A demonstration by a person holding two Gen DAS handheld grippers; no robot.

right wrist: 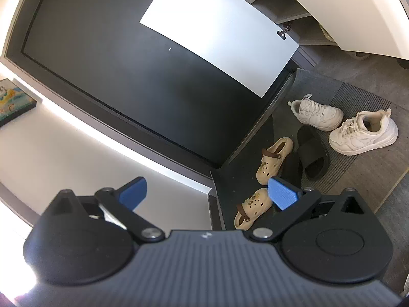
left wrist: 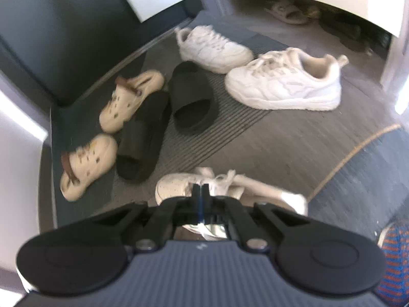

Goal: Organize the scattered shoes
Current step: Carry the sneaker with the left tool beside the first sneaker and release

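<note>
1. Left wrist view: your left hand-held gripper (left wrist: pixel 202 188) has its jaws closed together on a white sneaker (left wrist: pixel 179 186), pinching it up by the tongue and laces. The picture is blurred, so whether the sole is off the floor is not clear.
2. Taking the doormat (left wrist: pixel 230 117) as landmark: two more white sneakers (left wrist: pixel 283 84) stand at its far end, toes toward each other; two black slides (left wrist: pixel 191 97) lie across its middle, overlapping; two beige clogs (left wrist: pixel 130 99) sit at its edge nearest the dark door (right wrist: pixel 127 76), well apart in heading. The held sneaker is just off the mat's near end.
3. Right wrist view: your right hand-held gripper (right wrist: pixel 207 197) is spread wide and holds nothing, raised above the mat's door-side corner.
4. Handling, as a judgement: the sneaker looks padded and moderately light, with a stiff sole and a soft upper. A pinch on tongue or laces will likely let it swing and tip; the heel collar or the sidewall by the sole should hold steadier.
5. The clogs and slides look like light, springy foam; take them by the strap or the band.
</note>
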